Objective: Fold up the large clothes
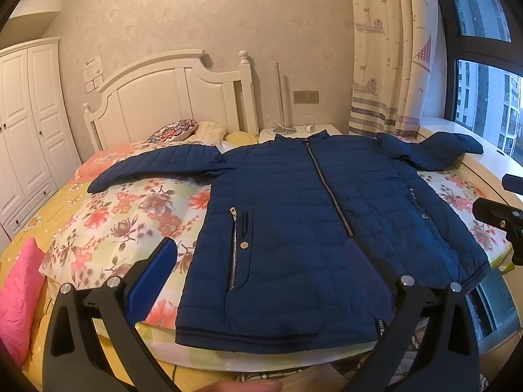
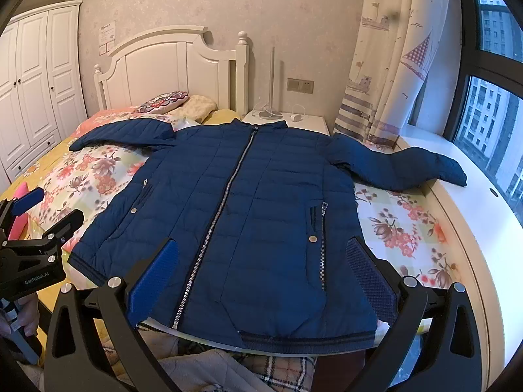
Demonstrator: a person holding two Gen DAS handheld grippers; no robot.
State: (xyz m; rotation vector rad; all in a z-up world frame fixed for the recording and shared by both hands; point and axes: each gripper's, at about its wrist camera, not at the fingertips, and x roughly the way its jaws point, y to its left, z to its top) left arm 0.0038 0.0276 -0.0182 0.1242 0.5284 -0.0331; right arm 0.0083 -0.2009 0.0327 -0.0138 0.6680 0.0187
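A dark blue quilted jacket (image 1: pixel 294 228) (image 2: pixel 235 215) lies flat and zipped on a floral bedspread, collar toward the headboard, both sleeves spread out sideways. My left gripper (image 1: pixel 261 268) hovers open above the jacket's lower hem, nothing between its blue pads. My right gripper (image 2: pixel 264 274) is likewise open over the hem, a little further right. In the right wrist view, the left gripper (image 2: pixel 29 209) shows at the left edge, held by a hand. The right gripper's black tip (image 1: pixel 500 219) appears at the right edge of the left wrist view.
The bed (image 1: pixel 108 222) has a white headboard (image 1: pixel 170 98), pillows and a pink cushion (image 1: pixel 19 297). A white wardrobe (image 2: pixel 36 81) stands left. A nightstand (image 2: pixel 291 121), a curtain (image 2: pixel 385 65) and a white window sill (image 2: pixel 464 222) lie right. Plaid fabric (image 2: pixel 281 369) is below the hem.
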